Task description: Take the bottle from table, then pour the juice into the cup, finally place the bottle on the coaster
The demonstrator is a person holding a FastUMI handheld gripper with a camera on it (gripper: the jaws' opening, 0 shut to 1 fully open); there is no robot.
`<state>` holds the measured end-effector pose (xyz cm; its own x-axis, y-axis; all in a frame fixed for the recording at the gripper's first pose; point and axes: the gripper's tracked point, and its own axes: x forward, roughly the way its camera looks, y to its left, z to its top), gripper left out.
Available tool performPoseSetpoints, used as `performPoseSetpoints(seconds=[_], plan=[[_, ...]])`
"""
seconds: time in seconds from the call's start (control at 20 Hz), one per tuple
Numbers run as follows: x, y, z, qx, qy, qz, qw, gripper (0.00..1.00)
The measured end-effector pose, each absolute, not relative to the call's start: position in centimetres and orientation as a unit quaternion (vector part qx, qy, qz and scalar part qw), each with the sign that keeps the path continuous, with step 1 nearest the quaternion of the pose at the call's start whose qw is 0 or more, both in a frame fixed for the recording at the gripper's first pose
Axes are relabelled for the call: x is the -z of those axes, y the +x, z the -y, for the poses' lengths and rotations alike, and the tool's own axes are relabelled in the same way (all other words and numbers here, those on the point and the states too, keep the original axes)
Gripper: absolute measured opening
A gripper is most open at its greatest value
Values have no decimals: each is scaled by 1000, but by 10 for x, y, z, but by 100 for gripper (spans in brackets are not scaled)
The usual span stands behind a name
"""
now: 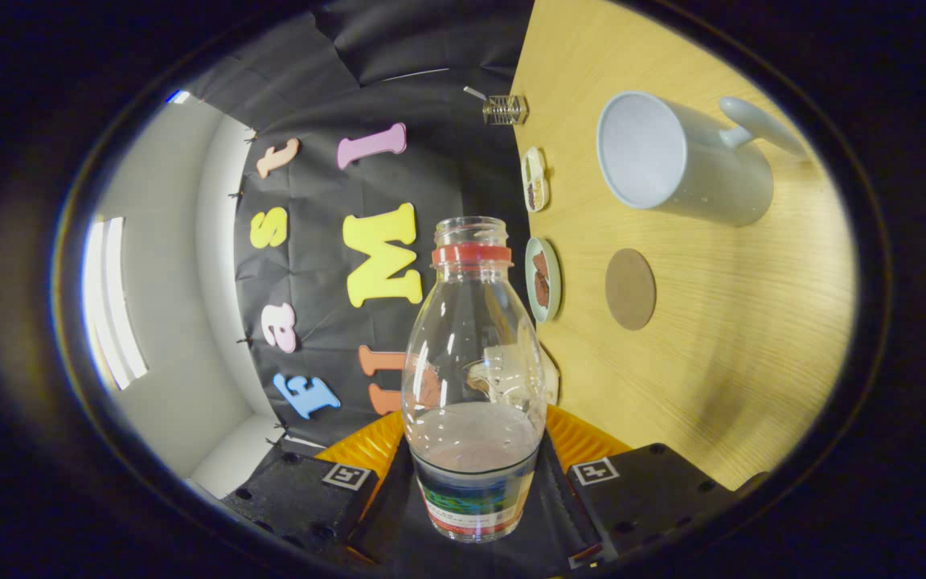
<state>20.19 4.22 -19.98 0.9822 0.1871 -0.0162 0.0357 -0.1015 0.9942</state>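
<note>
The gripper holds a clear plastic bottle. The bottle sits right between the two fingers, and both fingers press on its lower part, one on each side. The bottle has no cap on. Its open mouth points away from the gripper, and there is a red ring just under the mouth. A little pinkish juice lies low in the bottle, close to the fingers. A coloured label goes around the bottom of the bottle.

The whole view is turned sideways, so the wooden table looks like a wall on one side of the bottle. A pale cup with a handle stands on the table, well beyond the fingers and off to the side of the bottle's mouth. The inside of the cup looks white, and I cannot tell if there is juice in it. A round brown coaster lies flat on the table, between the cup and the gripper. It has nothing on it.

Next to the bottle's neck is a small round dish with something brown in it. Farther on is another small dish, and past that a little glass jar.
</note>
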Motion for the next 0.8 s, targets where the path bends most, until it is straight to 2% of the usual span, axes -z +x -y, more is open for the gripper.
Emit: performPoseSetpoints(seconds=[0.4, 0.8], plan=[[196, 202, -24, -54, 775, -64, 627, 76], [191, 205, -19, -55, 784, -56, 616, 76]])
